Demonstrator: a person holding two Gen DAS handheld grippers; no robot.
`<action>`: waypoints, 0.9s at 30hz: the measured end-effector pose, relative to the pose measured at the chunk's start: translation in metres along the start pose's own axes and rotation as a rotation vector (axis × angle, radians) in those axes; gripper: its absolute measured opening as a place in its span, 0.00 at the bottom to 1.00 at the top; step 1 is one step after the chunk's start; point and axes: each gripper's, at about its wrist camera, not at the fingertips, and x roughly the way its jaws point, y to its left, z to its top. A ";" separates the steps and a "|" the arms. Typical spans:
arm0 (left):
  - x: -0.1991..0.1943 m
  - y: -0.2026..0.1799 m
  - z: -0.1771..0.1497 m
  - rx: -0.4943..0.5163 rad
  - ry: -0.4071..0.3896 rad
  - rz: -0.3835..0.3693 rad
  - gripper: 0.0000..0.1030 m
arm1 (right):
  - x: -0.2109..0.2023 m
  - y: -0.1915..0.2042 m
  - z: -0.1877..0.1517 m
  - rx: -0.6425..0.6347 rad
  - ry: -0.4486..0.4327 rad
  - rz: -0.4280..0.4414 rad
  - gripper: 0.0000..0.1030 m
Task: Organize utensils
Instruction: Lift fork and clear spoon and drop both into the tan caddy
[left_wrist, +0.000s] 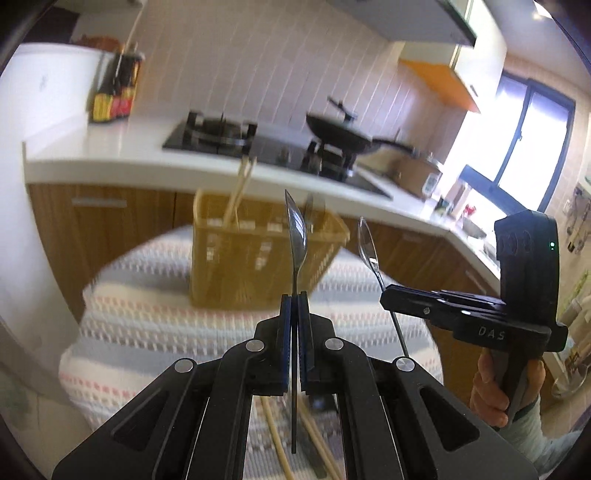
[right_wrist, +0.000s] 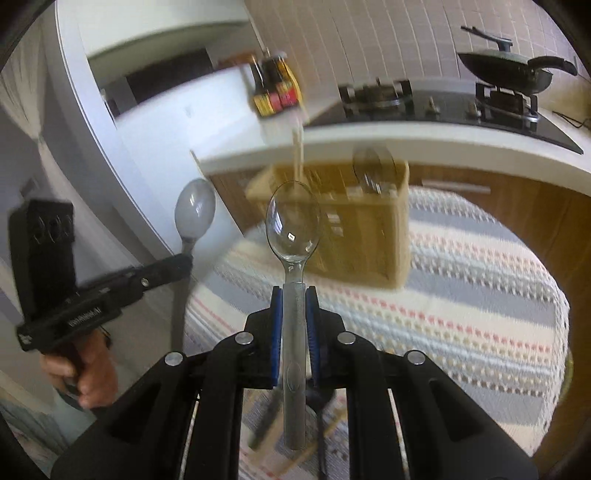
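Left gripper (left_wrist: 295, 299) clamps metal spoon (left_wrist: 297, 230); right gripper (right_wrist: 294, 291) clamps clear spoon (right_wrist: 293, 225); basket (left_wrist: 258, 254) at 12 o'clock.

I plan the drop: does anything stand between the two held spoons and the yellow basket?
Nothing visible does. Both spoons are held upright in front of the basket, with only striped cloth below.

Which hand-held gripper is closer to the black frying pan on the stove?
Right, probably. The pan is off to the right; the right hand-held gripper sits on that side, the left hand-held gripper further left of it.
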 end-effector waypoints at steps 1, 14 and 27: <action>0.001 -0.001 0.004 0.001 -0.016 0.000 0.01 | 0.000 0.000 0.006 0.005 -0.016 0.001 0.10; 0.006 -0.001 0.077 0.065 -0.223 -0.017 0.01 | 0.013 -0.028 0.089 0.092 -0.230 -0.027 0.10; 0.070 0.032 0.107 0.085 -0.340 0.011 0.01 | 0.061 -0.051 0.103 0.045 -0.429 -0.231 0.10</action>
